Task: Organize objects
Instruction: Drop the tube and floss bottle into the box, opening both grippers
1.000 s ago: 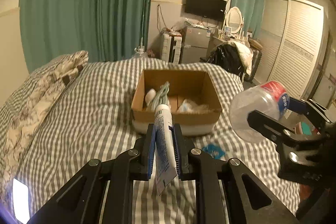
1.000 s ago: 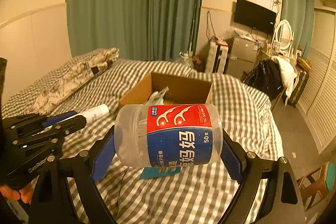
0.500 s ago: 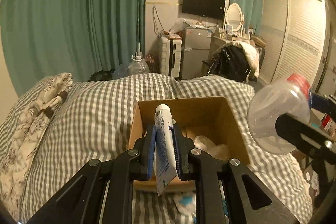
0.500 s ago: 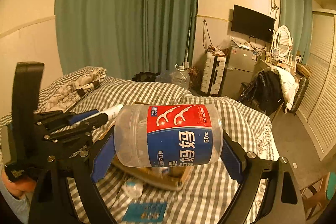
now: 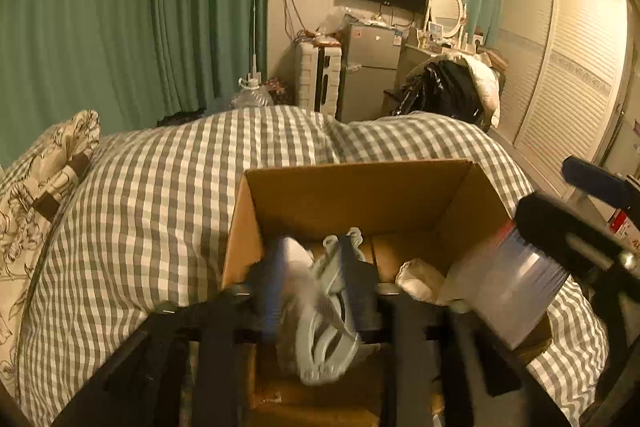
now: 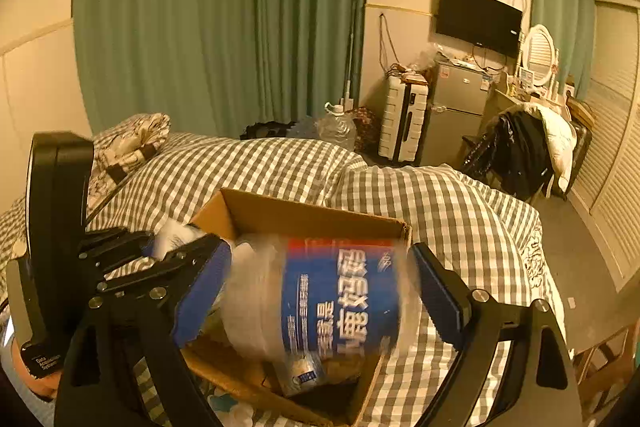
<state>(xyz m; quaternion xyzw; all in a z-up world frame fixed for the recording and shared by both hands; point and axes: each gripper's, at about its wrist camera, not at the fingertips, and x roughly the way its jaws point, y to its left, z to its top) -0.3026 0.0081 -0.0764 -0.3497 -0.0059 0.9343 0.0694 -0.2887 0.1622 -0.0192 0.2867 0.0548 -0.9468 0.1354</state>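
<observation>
Left claw [image 5: 310, 291]: over the box [image 5: 360, 195], jaws part open after just opening; the tube [image 5: 294, 279] is a pale blur between them, apparently let go and dropping.
Right claw [image 6: 320, 291]: wide, with the jar [image 6: 332, 299] between its pads; the jar is blurred and tilted, so I cannot tell whether the pads press it or have just let it go.
Box: open cardboard box on the checked bed [image 5: 160, 195], under both claws.
In the box: a pale blue clip [image 5: 332, 311] and a white wad [image 5: 420, 279] lie inside.
Risk, jar: it hangs over the box's near right part; a release here could catch the near wall and roll it off onto the bed.
Risk, tube: falling across the clip, it may end up propped on end against the wall.
Risk, claws: they are close together; a sideways move could knock them, or tip the light box on the soft bedding.
</observation>
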